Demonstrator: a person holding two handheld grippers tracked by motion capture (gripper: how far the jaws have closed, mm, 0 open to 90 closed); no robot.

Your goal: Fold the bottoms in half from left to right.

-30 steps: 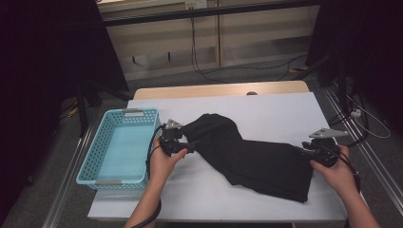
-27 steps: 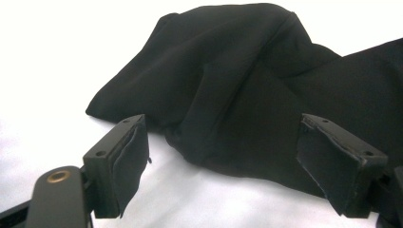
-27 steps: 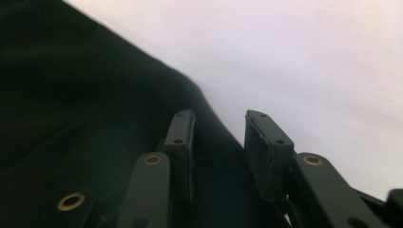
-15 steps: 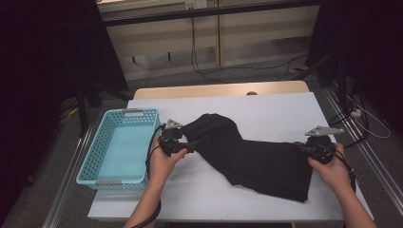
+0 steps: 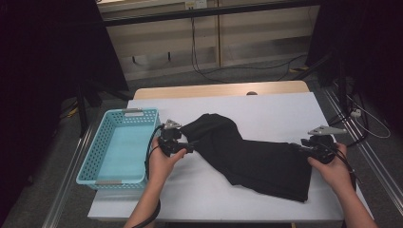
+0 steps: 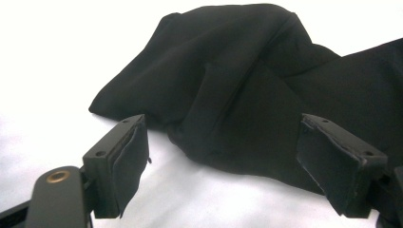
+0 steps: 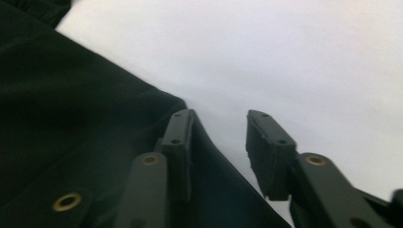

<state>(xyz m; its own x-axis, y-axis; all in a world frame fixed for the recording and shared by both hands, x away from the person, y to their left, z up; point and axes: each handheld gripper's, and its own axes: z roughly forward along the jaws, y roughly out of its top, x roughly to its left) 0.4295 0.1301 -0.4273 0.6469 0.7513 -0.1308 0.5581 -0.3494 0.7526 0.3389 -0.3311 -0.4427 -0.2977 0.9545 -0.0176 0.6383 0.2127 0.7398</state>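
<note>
High view, desk: a white desk (image 5: 266,114) with a wooden strip along its far edge, on a grey floor with cables trailing behind it; dark surroundings on both sides.
High view, basket: a light blue basket (image 5: 97,154) sits at the desk's left end, nothing inside it.
High view, cloth: a black garment (image 5: 252,156) lies spread across the middle of the desk, from near the basket towards the right edge.
High view, tools: the left tool (image 5: 187,148) sits at the garment's left end, the right tool (image 5: 304,148) at its right end.
Left gripper view: the left tool (image 6: 223,161) is released, jaws wide apart on either side of the garment's (image 6: 247,85) bunched edge, not pinching it.
Right gripper view: the right tool (image 7: 218,147) is released too, one jaw lying over the garment's (image 7: 71,118) corner, the other over bare desk (image 7: 285,61).
</note>
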